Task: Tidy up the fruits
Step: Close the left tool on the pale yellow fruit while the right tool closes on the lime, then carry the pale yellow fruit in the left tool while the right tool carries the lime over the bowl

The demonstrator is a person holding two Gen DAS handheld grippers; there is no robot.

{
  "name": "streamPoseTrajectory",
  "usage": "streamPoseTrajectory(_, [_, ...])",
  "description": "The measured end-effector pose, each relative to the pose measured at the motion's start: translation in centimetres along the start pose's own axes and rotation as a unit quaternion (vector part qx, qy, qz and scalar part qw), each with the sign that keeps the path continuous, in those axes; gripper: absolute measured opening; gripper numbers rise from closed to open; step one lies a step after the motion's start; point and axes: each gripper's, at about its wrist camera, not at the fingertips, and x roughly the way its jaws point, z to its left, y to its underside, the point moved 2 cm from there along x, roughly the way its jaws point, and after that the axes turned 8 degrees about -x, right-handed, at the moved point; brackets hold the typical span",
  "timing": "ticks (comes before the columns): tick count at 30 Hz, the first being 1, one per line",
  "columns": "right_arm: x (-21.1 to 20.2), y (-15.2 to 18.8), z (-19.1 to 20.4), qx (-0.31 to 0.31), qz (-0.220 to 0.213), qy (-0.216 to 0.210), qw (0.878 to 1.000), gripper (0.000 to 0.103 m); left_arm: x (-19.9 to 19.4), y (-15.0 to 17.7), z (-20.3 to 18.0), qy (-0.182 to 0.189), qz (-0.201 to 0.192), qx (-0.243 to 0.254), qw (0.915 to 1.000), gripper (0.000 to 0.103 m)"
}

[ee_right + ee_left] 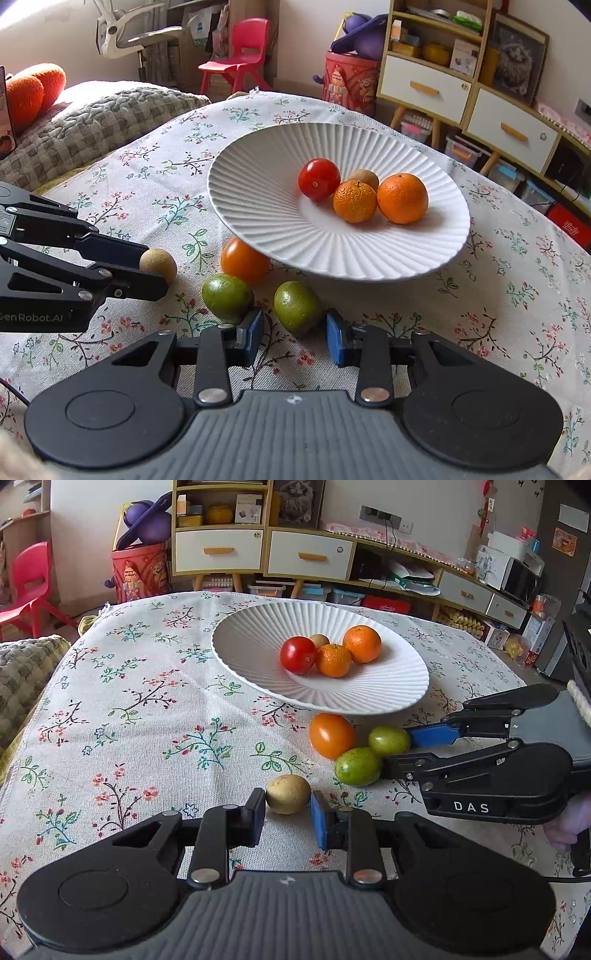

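- Currently, four fruits sit together in the hollow of the white ribbed plate [240, 642]: a red tomato [298, 654], a small mandarin [333, 660], a larger orange [362, 643], and a small tan fruit [318, 640] half hidden behind the tomato and mandarin.
- Four more fruits are off the plate, on the flowered tablecloth [147, 720] near the plate's front rim.
- An orange tomato [331, 734] lies partly tucked under the overhanging rim.
- Two green fruits lie just in front of the orange tomato: the nearer green fruit [357, 766] touches it, and the farther green fruit [389, 740] lies just beside both.
- A round yellow-brown fruit [288, 794] lies apart from that cluster, toward the left hand's side.
- The left gripper [287, 818] is clamped on the yellow-brown fruit, one pad against each side.
- The right gripper [293, 334] has its jaws drawn in around the farther green fruit, which lies between the blue pads.
- From the right wrist view, one pad meets the fruit while a sliver of cloth shows beside the other, so I cannot tell whether it is actually gripped.
- The two grippers point toward the plate from opposite sides, each tilted downward.
- Behind the table stand a wooden shelf unit with white drawers [218, 550], a red child's chair [29, 583] and a red printed bin [140, 572].
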Motion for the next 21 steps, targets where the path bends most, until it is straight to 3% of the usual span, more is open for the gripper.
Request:
streamPoseTrajectory(2, [-0.1,-0.1,0.0,0.0,-0.001,-0.006,1.0,0.024,0.0,-0.1,0.0,-0.001,0.0,-0.001,1.0,0.01])
streamPoseTrajectory(21, [-2.5,-1.1,-0.5,0.034,-0.001,-0.025,0.999,0.024,-0.9,-1.0,-1.1,0.012,-0.01,0.0,0.9999,0.01])
